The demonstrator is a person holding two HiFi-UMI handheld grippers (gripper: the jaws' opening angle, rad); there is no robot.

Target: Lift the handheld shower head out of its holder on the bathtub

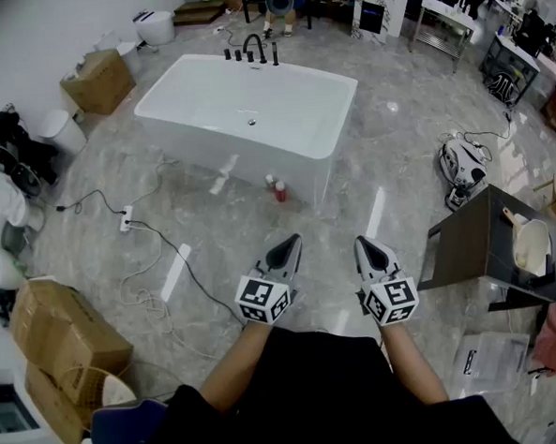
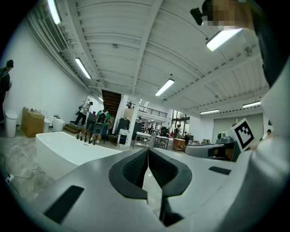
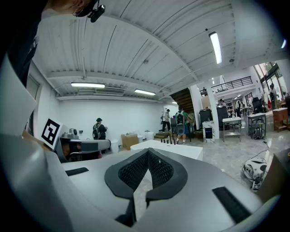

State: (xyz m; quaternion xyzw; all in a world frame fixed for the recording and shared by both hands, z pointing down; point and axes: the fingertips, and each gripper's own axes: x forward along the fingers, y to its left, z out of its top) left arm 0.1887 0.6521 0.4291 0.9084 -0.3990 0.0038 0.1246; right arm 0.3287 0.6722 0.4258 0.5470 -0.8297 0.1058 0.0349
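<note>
Progress is nil — left tongs (image 1: 285,251) and right tongs (image 1: 370,251) are both pressed together and empty, well short of the tub (image 1: 226,140). The shower head (image 1: 274,53) seems seated among the black fittings (image 1: 247,51) on its far rim — approach, grip and lift all remain.

Open floor (image 1: 330,224) leads to the bathtub (image 1: 252,105) at twelve o'clock, small bottles (image 1: 277,188) at its foot. A dark desk (image 1: 472,237) crowds three o'clock, cables (image 1: 157,238) ten.
</note>
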